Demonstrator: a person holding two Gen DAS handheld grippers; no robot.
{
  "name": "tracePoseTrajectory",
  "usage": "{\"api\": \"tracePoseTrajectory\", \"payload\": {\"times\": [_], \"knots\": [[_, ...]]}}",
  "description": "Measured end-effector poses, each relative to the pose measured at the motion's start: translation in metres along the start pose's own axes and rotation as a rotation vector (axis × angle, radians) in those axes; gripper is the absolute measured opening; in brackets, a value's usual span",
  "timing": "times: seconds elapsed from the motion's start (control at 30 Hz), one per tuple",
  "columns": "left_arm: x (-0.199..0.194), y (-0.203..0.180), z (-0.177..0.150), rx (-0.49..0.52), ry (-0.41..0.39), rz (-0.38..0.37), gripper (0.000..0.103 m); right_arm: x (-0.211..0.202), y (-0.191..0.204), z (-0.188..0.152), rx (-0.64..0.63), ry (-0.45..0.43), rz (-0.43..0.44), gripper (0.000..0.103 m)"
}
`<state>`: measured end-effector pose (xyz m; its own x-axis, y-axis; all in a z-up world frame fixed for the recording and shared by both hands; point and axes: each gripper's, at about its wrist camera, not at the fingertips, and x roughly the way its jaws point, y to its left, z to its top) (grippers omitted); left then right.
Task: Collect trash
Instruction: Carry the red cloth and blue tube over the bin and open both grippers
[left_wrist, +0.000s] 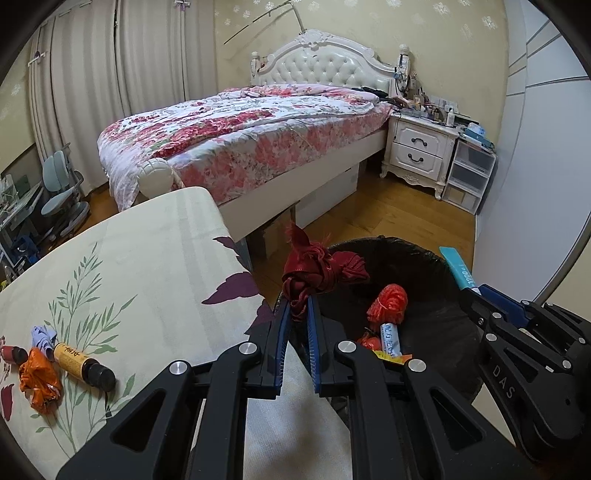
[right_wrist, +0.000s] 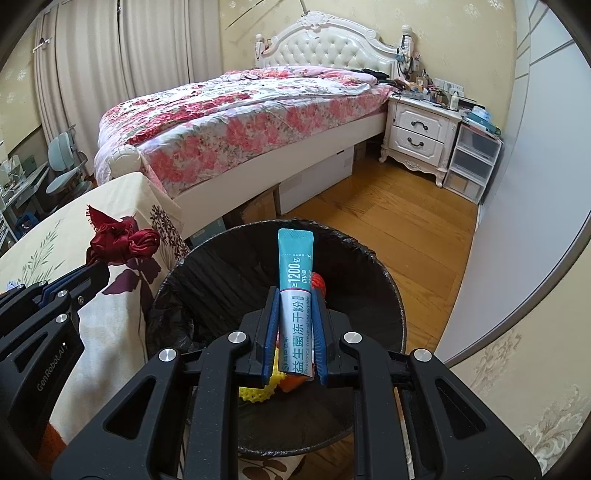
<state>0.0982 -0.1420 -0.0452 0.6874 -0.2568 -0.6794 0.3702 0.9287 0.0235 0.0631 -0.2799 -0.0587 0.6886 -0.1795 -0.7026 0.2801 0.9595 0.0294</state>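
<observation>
Left gripper: jaws nearly closed, clamped on a dark red rag. The knotted rag sticks up past the tips, over the near-left rim of the bin, at about 9 o'clock from the bin's centre. In the right wrist view the same rag shows at the tips of the left gripper, left of the bin and in front of the table edge.

Right gripper: jaws nearly closed on a teal-and-white sachet. The sachet stands upright between the pads, its teal top clear of the tips, over the open bin. In the left wrist view the sachet and right gripper sit at about 3 o'clock on the bin rim.

Bin: black liner, already holding red netting, a small white tube and yellow netting.

Table, floral cloth, at 9 o'clock from the bin. Lying on it, near its left end: orange wrapper, amber bottle, small lilac scrap, dark red bottle.
</observation>
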Motion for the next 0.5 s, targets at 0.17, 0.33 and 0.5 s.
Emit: {"api": "tracePoseTrajectory", "payload": {"times": [0.17, 0.33, 0.5], "knots": [[0.008, -0.004, 0.003, 0.009, 0.01, 0.001, 0.013, 0.007, -0.003, 0.001, 0.008, 0.011, -0.005, 0.017], [0.013, -0.006, 0.002, 0.014, 0.019, 0.003, 0.016, 0.01, -0.005, 0.001, 0.01, 0.009, -0.013, 0.019], [0.014, -0.003, 0.003, -0.003, 0.022, 0.007, 0.038, 0.01, -0.006, 0.001, 0.014, 0.002, -0.028, 0.031]]}}
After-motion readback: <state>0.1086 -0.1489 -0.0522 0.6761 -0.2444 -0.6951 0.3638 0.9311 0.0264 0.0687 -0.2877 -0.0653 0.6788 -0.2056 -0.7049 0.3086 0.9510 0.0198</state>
